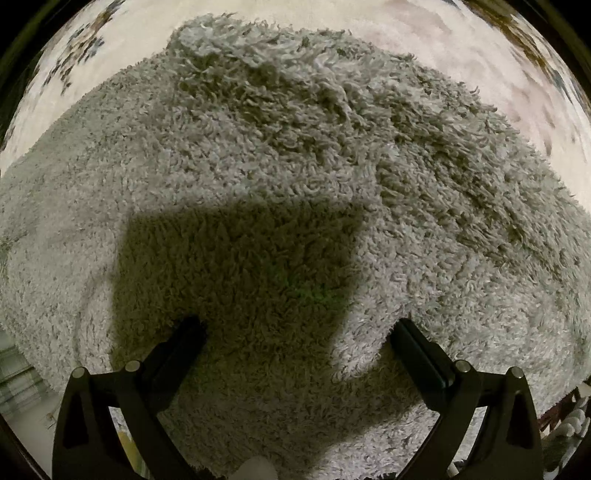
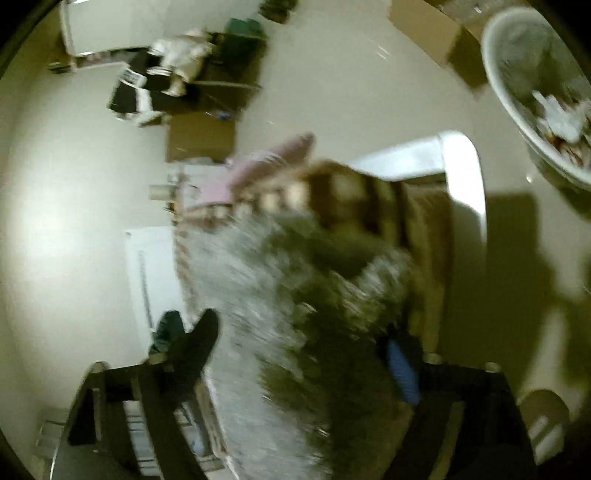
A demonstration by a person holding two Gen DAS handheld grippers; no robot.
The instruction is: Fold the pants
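Two black fingers (image 1: pixel 413 347) of the left gripper (image 1: pixel 295 328) stand wide apart at the bottom of the left wrist view, and nothing is between them. They hover just above the pants (image 1: pixel 280 155), a gray fleece garment with long shaggy pile that fills almost the whole picture. The gripper's own shadow falls on the fabric directly under it. The cloth lies on a pale surface (image 1: pixel 424 33), seen only along the top edge, and a raised ridge of fabric runs from the upper left toward the right.

The right wrist view is strongly blurred. The right gripper (image 2: pixel 303 332) also shows its fingers spread, and a band of the same gray pants (image 2: pixel 258 295) passes between them, going up and away from the camera. Whether the fingers touch the cloth cannot be told. Behind are a pale floor (image 2: pixel 74 229), a white basin (image 2: pixel 517 122) and some dark clutter (image 2: pixel 155 81).

The long axis of the garment is not clear from these pictures. The left gripper seems nearer to flat fabric, so it probably has to come down and pinch an edge first.
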